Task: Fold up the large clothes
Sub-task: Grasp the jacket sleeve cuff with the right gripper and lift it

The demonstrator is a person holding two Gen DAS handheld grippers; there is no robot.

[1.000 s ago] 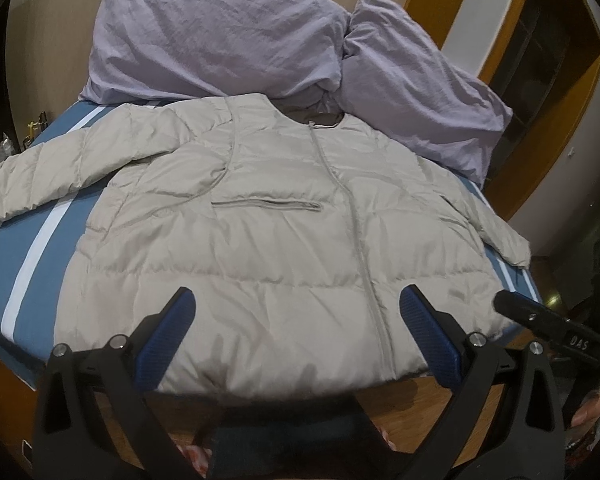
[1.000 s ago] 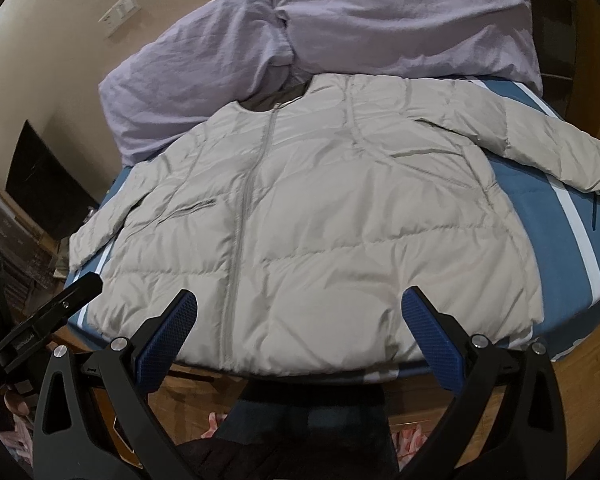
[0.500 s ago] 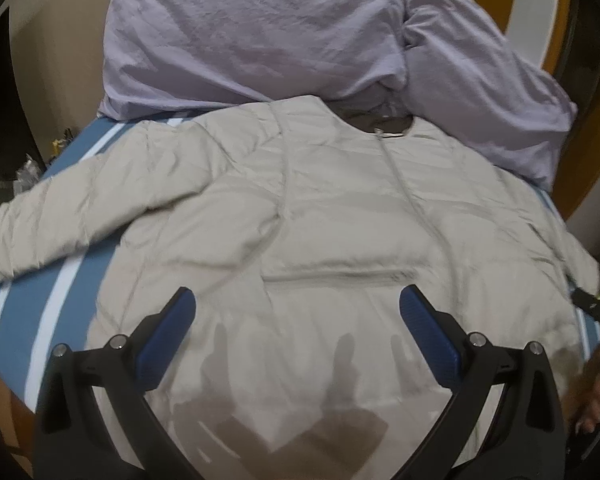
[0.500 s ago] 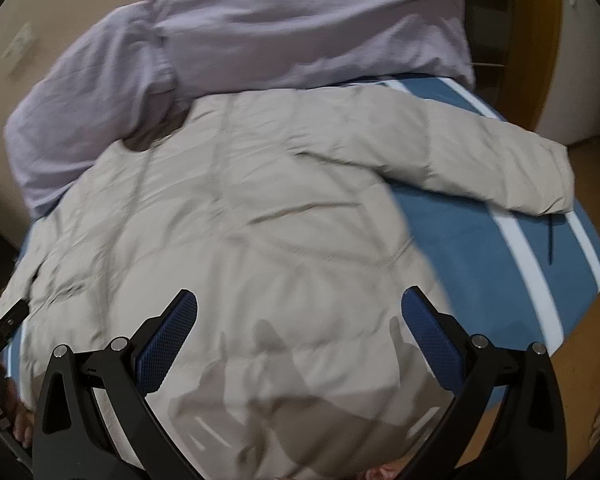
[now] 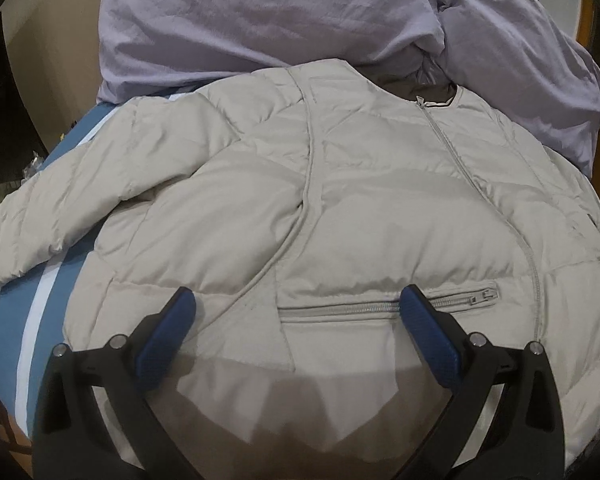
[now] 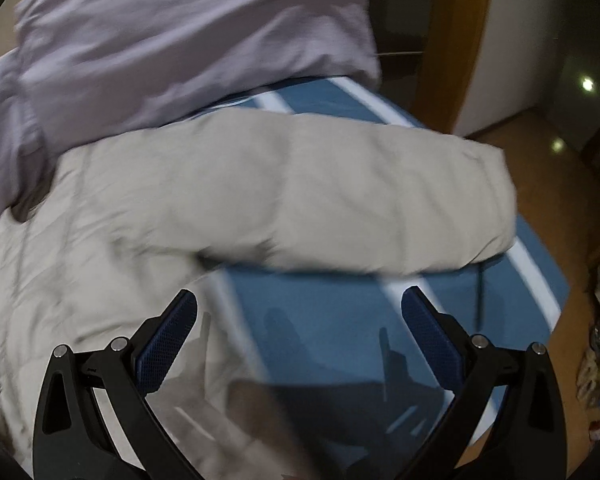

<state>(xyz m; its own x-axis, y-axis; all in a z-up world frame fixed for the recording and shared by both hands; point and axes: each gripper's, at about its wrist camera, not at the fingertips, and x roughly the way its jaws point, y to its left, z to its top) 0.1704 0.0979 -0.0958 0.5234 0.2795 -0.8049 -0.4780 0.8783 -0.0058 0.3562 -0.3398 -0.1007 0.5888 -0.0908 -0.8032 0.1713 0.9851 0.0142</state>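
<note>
The padded jacket (image 5: 340, 208) lay zipped and spread flat on the striped bed (image 5: 16, 320), collar toward the lilac pillows (image 5: 300, 12). Within the last second both claws had advanced from the hem over the garment: the left claw (image 5: 296, 312), pads apart, hung above the chest pocket; the right claw (image 6: 300, 312), also apart, had swung toward the outstretched sleeve (image 6: 380, 192) just ahead, probably to fold it inward first. No writing was readable.

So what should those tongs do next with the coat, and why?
Probably lower the right tongs onto the outstretched sleeve and grip it to fold it across the jacket. Both tongs are open and empty, the jacket lies flat and zipped, and that sleeve sits just ahead.
</note>
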